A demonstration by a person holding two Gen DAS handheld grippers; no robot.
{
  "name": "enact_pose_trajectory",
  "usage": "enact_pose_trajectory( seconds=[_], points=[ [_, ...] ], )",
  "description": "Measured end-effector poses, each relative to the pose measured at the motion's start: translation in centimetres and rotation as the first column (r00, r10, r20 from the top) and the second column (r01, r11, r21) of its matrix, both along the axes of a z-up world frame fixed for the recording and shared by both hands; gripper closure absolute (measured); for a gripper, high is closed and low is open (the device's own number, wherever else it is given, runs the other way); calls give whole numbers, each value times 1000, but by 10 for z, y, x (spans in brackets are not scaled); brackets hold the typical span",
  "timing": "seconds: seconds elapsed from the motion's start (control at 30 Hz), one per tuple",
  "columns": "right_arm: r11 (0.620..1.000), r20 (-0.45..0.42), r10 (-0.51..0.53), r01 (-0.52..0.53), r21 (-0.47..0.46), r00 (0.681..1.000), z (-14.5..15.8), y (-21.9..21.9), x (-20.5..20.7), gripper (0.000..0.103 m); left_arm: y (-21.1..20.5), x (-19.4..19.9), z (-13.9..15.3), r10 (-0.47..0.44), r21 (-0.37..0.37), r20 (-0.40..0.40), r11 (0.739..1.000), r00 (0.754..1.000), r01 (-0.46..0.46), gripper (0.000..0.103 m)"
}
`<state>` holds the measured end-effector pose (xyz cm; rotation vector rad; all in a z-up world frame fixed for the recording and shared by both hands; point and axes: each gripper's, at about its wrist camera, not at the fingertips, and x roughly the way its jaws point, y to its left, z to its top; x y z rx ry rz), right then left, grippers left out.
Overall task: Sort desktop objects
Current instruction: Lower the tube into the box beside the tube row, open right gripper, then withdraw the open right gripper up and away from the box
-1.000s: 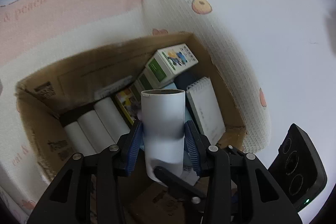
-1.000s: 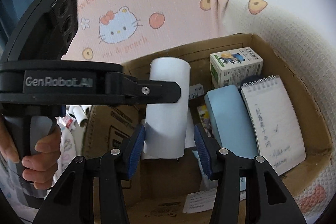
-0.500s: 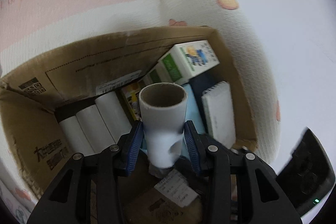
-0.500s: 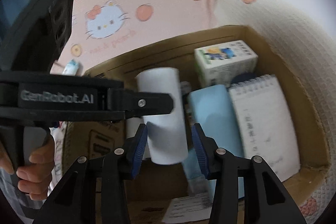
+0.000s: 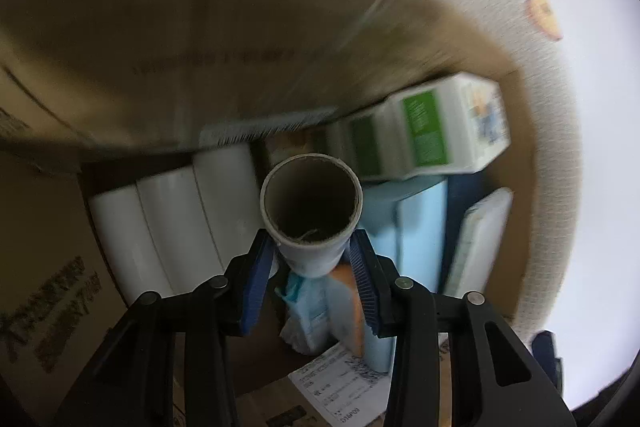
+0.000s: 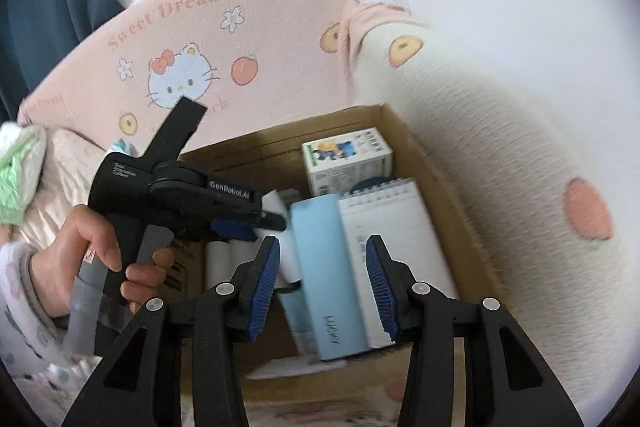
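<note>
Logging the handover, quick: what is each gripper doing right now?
Left gripper: closed on the white paper roll with a cardboard core, over the brown cardboard box.
Right gripper: open, nothing between its blue pads.

White roll (image 5: 311, 227) upright inside carton (image 5: 168, 39)

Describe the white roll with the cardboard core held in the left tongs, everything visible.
The white roll is a cylinder with a hollow brown cardboard core, its open end facing the left wrist camera. The left tongs' blue pads clamp its sides. It hangs inside the cardboard box, next to three similar white rolls.
</note>
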<state>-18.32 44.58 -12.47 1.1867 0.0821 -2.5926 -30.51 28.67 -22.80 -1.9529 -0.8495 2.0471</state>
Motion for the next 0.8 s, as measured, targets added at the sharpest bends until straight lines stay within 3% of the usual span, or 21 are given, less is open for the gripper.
enact_pose_trajectory(
  seconds=[0.23, 0.3, 0.4, 0.47, 0.53, 0.7, 0.8],
  points=[
    [999, -10, 11, -10, 44, 1000, 2, -1, 9, 61, 12, -10, -9, 18, -80, -1, 997, 1000, -18, 62],
    [998, -12, 15, -14, 57, 1000, 0, -2, 10, 61, 21, -12, -15, 0, -77, 8, 997, 1000, 0, 77],
    [997, -10, 25, -25, 66, 1000, -3, -5, 10, 61, 22, -10, -30, 65, -30, 44, 998, 997, -63, 78],
    [997, -6, 35, -35, 75, 999, -5, -7, 10, 61, 16, -8, -43, 121, 49, 98, 991, 988, -126, 78],
    [994, -8, 41, -40, 97, 999, -7, -9, 11, 61, 14, -8, -46, 125, 67, 110, 989, 986, -132, 78],
    [987, -10, 36, -34, 154, 999, -13, -12, 11, 61, 19, -6, -31, 87, 9, 73, 996, 994, -88, 77],
    [983, -14, 27, -24, 183, 1000, -14, -14, 12, 61, 27, -2, -6, -6, -52, 21, 999, 1000, 7, 61]
  ],
)
